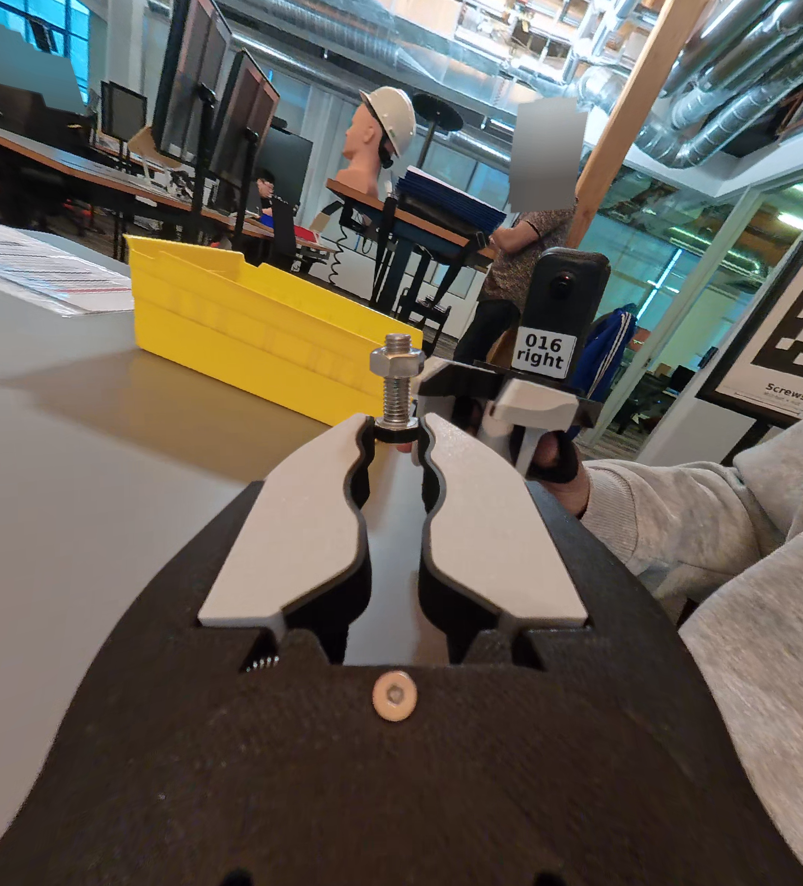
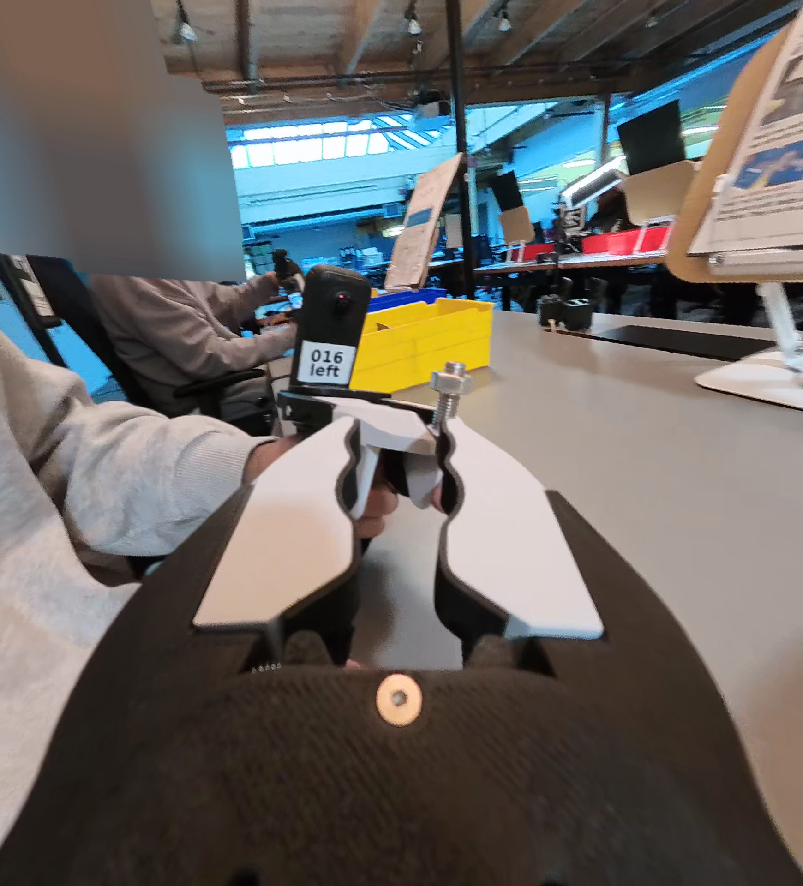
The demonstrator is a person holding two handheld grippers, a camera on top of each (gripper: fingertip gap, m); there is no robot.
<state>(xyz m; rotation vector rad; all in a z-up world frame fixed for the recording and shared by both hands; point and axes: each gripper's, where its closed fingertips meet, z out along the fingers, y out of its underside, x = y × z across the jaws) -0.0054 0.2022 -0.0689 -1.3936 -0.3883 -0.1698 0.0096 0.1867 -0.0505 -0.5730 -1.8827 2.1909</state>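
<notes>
Left wrist view: left claw [image 1: 394,426] grips bolt [image 1: 395,383] before yellow bin [image 1: 246,321].

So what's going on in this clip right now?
A person in a grey sweatshirt holds a gripper in each hand over a grey table. The left gripper is shut on the base of a bolt that stands upright, with a hex nut threaded near its top. The right gripper is open and sits just beside the bolt, not gripping it. A yellow bin sits behind them.

Yellow bin [image 1: 265,331] blocks ahead — grey table [image 1: 54,479] (leftward) open.
</notes>
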